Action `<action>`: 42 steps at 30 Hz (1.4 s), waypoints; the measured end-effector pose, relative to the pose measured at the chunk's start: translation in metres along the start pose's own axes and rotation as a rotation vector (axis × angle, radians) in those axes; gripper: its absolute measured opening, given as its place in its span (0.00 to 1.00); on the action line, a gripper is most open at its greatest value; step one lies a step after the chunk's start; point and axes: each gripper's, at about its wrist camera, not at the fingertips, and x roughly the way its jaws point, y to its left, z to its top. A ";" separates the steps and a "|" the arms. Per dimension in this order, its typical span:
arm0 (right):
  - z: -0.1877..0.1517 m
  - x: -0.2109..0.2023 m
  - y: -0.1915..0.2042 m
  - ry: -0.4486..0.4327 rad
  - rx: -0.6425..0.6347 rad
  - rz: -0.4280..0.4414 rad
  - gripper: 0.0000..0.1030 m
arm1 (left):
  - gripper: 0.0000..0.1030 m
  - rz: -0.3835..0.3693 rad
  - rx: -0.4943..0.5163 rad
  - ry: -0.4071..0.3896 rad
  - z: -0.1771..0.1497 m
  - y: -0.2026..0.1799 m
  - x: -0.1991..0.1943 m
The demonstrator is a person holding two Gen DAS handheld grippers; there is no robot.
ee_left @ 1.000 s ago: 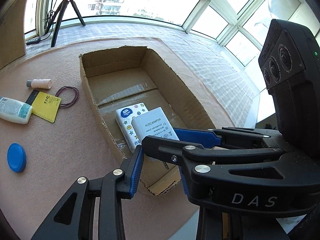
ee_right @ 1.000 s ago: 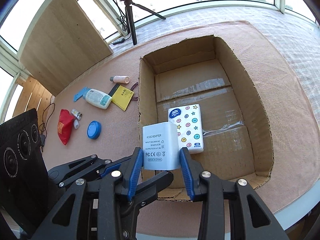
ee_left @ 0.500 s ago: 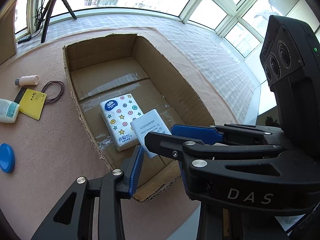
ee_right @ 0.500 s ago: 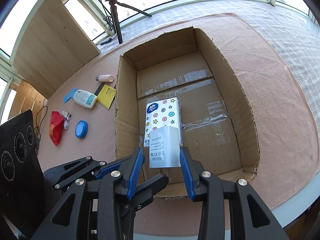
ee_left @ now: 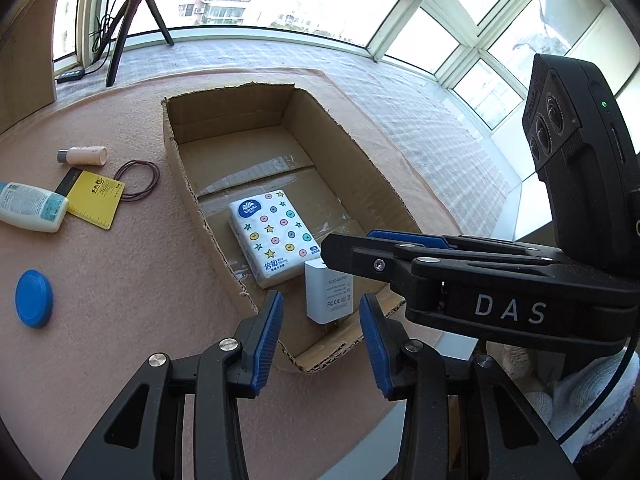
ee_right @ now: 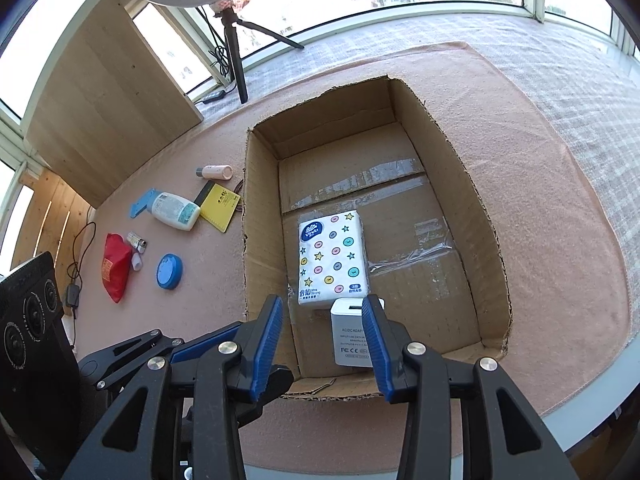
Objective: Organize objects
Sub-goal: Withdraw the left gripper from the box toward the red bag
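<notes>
White AC/DC adapter (ee_right: 352,334) now sits on the cardboard box (ee_right: 486,216) floor, near end, label side up, just beside the short edge of the patterned tissue pack (ee_right: 333,258); whether they touch is unclear. Half a second ago it was clamped in the right hand-held gripper (ee_right: 323,344) above the box. That gripper has let go: jaws spread, blue pads apart. From its own camera the adapter lies at about 1 o'clock from the jaw midpoint, its right edge hidden behind the right pad, so contact there can't be ruled out.

Left hand-held gripper (ee_left: 320,338) is also spread wide, nothing between the pads, hovering over the near box rim; the adapter (ee_left: 329,294) shows through its gap at 12 o'clock. The right unit crosses its view at 3 o'clock, over a white-gloved hand (ee_left: 580,392).

Outside the box at 9 o'clock, on the pink felt surface (ee_right: 532,128): blue round lid (ee_right: 169,271), white lotion bottle (ee_right: 175,211), yellow card (ee_right: 219,205), small pink tube (ee_right: 215,172), red pouch (ee_right: 116,266).
</notes>
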 end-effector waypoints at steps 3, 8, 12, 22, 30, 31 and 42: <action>0.002 -0.002 0.011 -0.011 -0.018 0.004 0.37 | 0.42 0.015 -0.022 -0.020 -0.003 0.012 -0.014; 0.003 0.000 0.034 -0.013 -0.055 0.023 0.37 | 0.42 0.053 -0.085 -0.054 -0.006 0.043 -0.040; 0.001 0.005 0.058 -0.007 -0.093 0.038 0.37 | 0.42 0.085 -0.153 -0.069 -0.012 0.079 -0.063; -0.004 0.025 0.124 0.011 -0.191 0.071 0.37 | 0.42 0.232 -0.327 -0.139 -0.035 0.184 -0.127; -0.012 0.041 0.162 0.033 -0.233 0.081 0.38 | 0.42 0.319 -0.451 -0.175 -0.049 0.260 -0.165; -0.012 0.042 0.166 0.035 -0.238 0.078 0.38 | 0.42 0.330 -0.462 -0.177 -0.050 0.269 -0.168; -0.018 0.053 0.181 0.038 -0.235 0.046 0.57 | 0.44 0.402 -0.523 -0.186 -0.039 0.336 -0.187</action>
